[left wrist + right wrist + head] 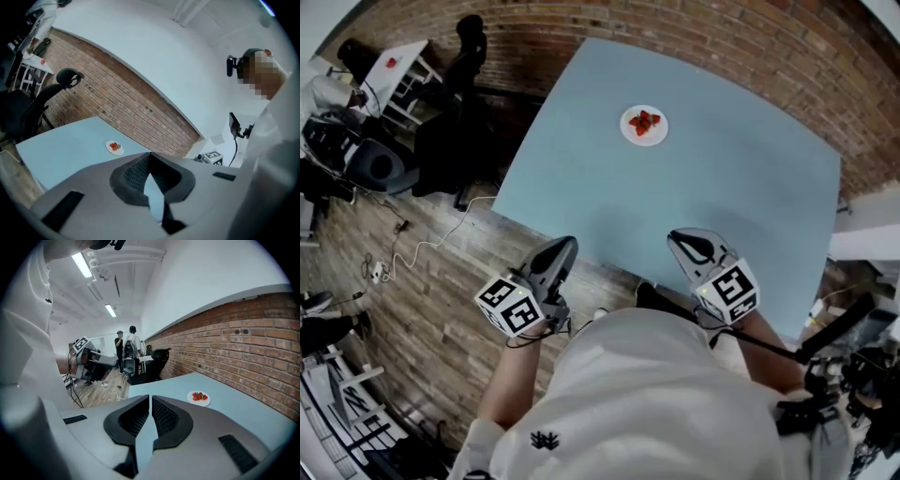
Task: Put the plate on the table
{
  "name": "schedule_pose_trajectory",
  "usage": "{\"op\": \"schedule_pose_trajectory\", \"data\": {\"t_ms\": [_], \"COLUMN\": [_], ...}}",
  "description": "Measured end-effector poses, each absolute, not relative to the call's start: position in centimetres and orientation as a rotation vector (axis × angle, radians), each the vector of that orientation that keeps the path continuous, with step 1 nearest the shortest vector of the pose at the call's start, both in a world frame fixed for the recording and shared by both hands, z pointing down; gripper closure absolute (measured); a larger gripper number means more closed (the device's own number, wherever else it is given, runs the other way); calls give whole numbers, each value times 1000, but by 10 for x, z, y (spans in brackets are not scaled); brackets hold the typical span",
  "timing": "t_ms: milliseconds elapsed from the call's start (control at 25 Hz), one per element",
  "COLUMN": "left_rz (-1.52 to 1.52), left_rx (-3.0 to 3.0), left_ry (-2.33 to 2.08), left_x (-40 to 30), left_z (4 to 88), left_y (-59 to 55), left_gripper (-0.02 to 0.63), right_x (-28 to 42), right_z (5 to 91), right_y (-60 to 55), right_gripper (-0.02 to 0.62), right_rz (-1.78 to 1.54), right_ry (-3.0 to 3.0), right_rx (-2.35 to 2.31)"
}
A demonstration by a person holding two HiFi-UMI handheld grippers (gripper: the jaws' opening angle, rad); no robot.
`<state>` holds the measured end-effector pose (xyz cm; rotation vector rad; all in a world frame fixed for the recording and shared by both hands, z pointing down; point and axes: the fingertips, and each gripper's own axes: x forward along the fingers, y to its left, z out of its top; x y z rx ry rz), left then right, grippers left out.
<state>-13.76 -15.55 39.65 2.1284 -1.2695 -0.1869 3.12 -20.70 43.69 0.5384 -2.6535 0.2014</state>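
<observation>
A small white plate (644, 126) with red strawberries stands on the light blue table (712, 197), towards its far side. The left gripper view shows the plate (114, 147) ahead and to the left, and in the right gripper view the plate (198, 398) lies ahead and to the right. My left gripper (566, 246) is held off the table's near edge over the wooden floor, jaws shut and empty. Just over the near edge my right gripper (676, 237) is likewise shut on nothing. Both are far from the plate.
A black office chair (465, 54) and a white desk (394, 67) stand beyond the table's left corner. White cables (405, 251) trail over the floor at the left. A brick wall (750, 37) runs behind the table. Two people (126, 350) stand far off.
</observation>
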Motion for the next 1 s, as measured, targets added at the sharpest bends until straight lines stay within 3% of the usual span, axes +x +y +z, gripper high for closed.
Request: {"op": "schedule_pose_trajectory", "data": {"t_ms": [240, 1000], "left_rz": [22, -20], "left_rx": [2316, 2369], "left_ry": [-1316, -1380], "left_x": [-135, -160], "left_z": [382, 366], "left_y": [-81, 47], "left_gripper": [604, 604], "right_x": [4, -37], "right_z": [421, 406], "right_y": [-147, -5], "right_gripper": [569, 586], "right_rz": [161, 54], "right_ry": [-2666, -2662], "right_rx": [558, 489]}}
